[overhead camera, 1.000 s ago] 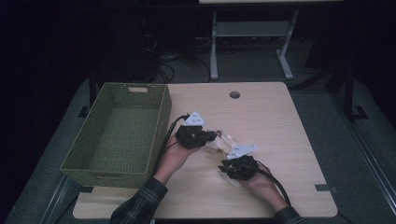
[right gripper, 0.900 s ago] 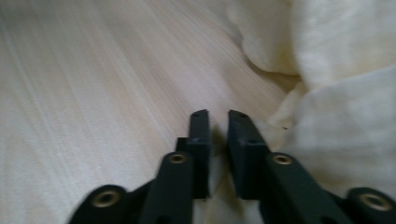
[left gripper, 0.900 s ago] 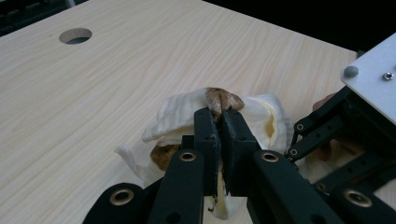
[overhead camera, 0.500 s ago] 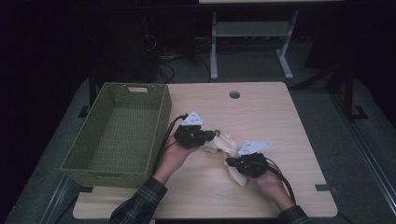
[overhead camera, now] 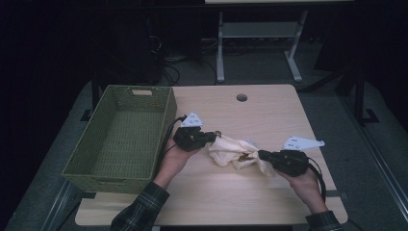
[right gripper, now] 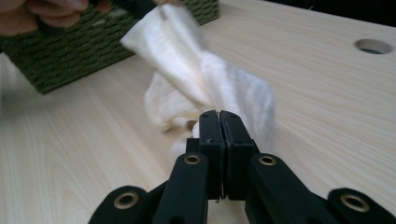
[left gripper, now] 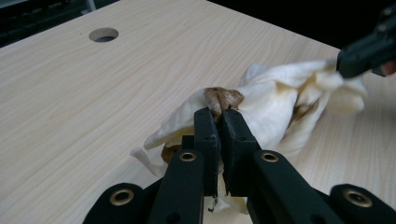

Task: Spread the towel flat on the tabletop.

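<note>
A cream cloth (overhead camera: pixel 233 151) with brown patches hangs stretched between my two grippers over the middle of the table. My left gripper (overhead camera: pixel 211 138) is shut on its left end; in the left gripper view the jaws (left gripper: pixel 219 114) pinch a brown-stained fold of the cloth (left gripper: pixel 275 102). My right gripper (overhead camera: pixel 262 155) is shut on the other end, which the left gripper view also shows at the top right (left gripper: pixel 343 63). In the right gripper view the shut jaws (right gripper: pixel 219 116) hold the cloth (right gripper: pixel 187 60), which runs up toward the other hand (right gripper: pixel 46 11).
A green woven basket (overhead camera: pixel 110 182) stands empty on the table's left side, close behind my left hand; its wall shows in the right gripper view (right gripper: pixel 84 51). A round cable hole (overhead camera: pixel 241 97) lies at the table's far middle. A white stand and cables are beyond the table.
My right gripper has moved to the right and slightly up with the cloth's end, drawing the bunched cloth out between the grippers. The left gripper has stayed put.
</note>
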Available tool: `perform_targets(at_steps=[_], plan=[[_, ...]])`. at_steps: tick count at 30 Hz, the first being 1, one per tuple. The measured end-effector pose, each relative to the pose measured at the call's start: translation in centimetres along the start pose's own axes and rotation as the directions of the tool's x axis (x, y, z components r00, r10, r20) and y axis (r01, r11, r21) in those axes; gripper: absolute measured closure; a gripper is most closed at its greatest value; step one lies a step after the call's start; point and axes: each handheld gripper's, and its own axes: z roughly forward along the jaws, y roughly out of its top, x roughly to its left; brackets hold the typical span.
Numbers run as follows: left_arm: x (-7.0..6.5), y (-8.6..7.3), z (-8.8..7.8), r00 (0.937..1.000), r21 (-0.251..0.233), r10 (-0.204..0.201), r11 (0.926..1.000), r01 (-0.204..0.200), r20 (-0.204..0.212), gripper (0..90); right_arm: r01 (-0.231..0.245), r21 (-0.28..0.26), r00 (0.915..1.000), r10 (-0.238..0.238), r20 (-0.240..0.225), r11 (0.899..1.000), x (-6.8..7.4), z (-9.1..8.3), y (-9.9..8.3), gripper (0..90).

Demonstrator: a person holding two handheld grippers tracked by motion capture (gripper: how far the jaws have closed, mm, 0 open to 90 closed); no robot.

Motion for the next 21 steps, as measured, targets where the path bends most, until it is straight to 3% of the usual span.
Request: perform_targets(at_steps=[9,15,17,21], plan=[[0.5,-0.7,0.3,0.9987,0.054,-0.045,0.9975,0.046,-0.022,85.5,-0.088,-0.084,0.9948,0.092,0.043,0.993,-3.4,-2.9,-0.6,88.3],[1.0,-1.0,0.6,0.9963,0.105,-0.066,0.9920,0.071,-0.055,85.7,-0.127,-0.090,0.9884,0.134,0.072,0.988,-5.1,-3.5,-1.1,88.5],[1.1,-1.2,0.8,0.9935,0.129,-0.065,0.9886,0.077,-0.093,85.7,-0.141,-0.092,0.9853,0.149,0.084,0.986,-5.7,-3.6,-1.3,89.0],[1.8,-1.7,1.3,0.9840,0.127,-0.078,0.9870,0.099,-0.160,80.7,-0.152,-0.084,0.9771,0.162,0.138,0.985,-6.5,-3.6,-1.7,89.1]])
